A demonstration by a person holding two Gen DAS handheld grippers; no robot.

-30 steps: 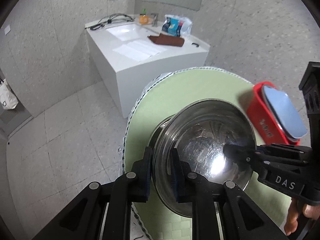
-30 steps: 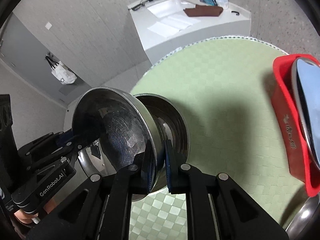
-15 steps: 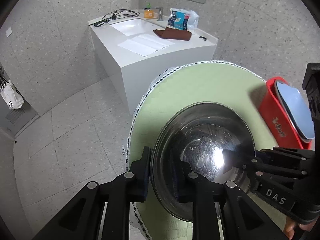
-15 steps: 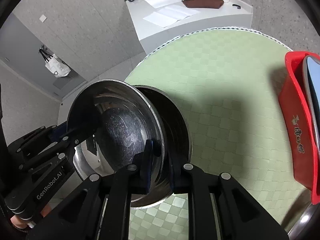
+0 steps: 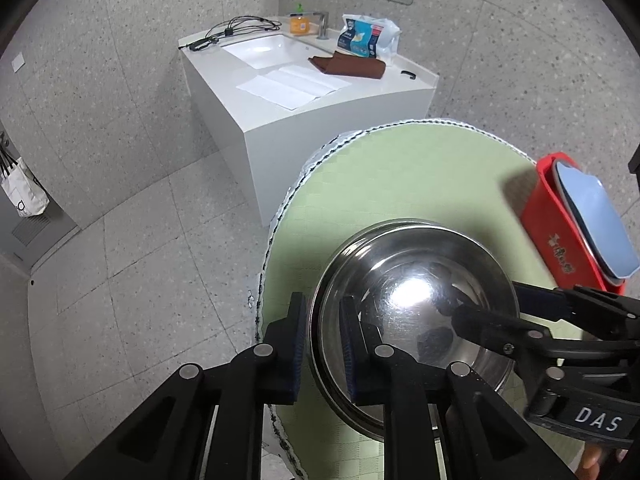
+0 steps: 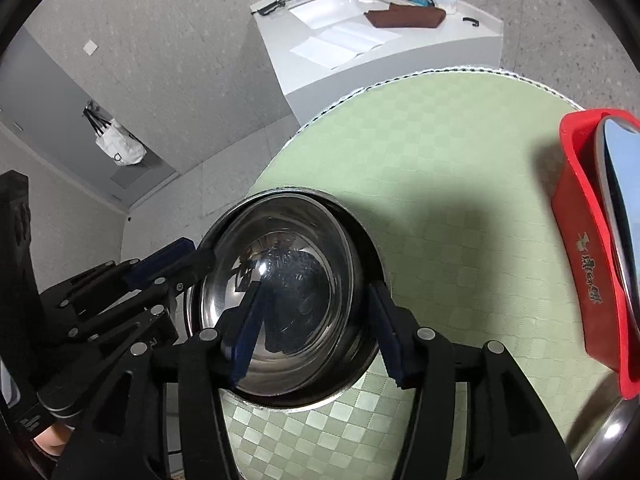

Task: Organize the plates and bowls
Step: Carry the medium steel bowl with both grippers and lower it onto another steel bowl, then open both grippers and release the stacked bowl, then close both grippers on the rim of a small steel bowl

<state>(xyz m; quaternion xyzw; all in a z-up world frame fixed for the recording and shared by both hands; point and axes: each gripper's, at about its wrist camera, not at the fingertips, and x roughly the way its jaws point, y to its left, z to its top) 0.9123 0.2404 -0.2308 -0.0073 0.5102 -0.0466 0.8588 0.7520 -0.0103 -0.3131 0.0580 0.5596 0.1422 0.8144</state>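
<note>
A washroom-like room is suggested by the white sink counter point(image 5: 308, 80) with tap point(image 5: 322, 26) and soap bottle point(image 5: 300, 24) at upper centre, and grey speckled tiles throughout.

My shiny silver steel bowls point(image 5: 412, 308) mirror dark smudges. Pale green checkered cloth on the round table point(image 6: 448, 152), white-and-black stitched edge. Red plastic tub point(image 5: 556, 248) carries dark lettering and holds a light blue plate point(image 5: 596, 220). My black left gripper point(image 5: 322, 350) has blue pads point(image 5: 298, 354). White counter point(image 5: 336, 120); brown folded cloth point(image 5: 348, 67); grey speckled floor tiles point(image 5: 120, 248).
</note>
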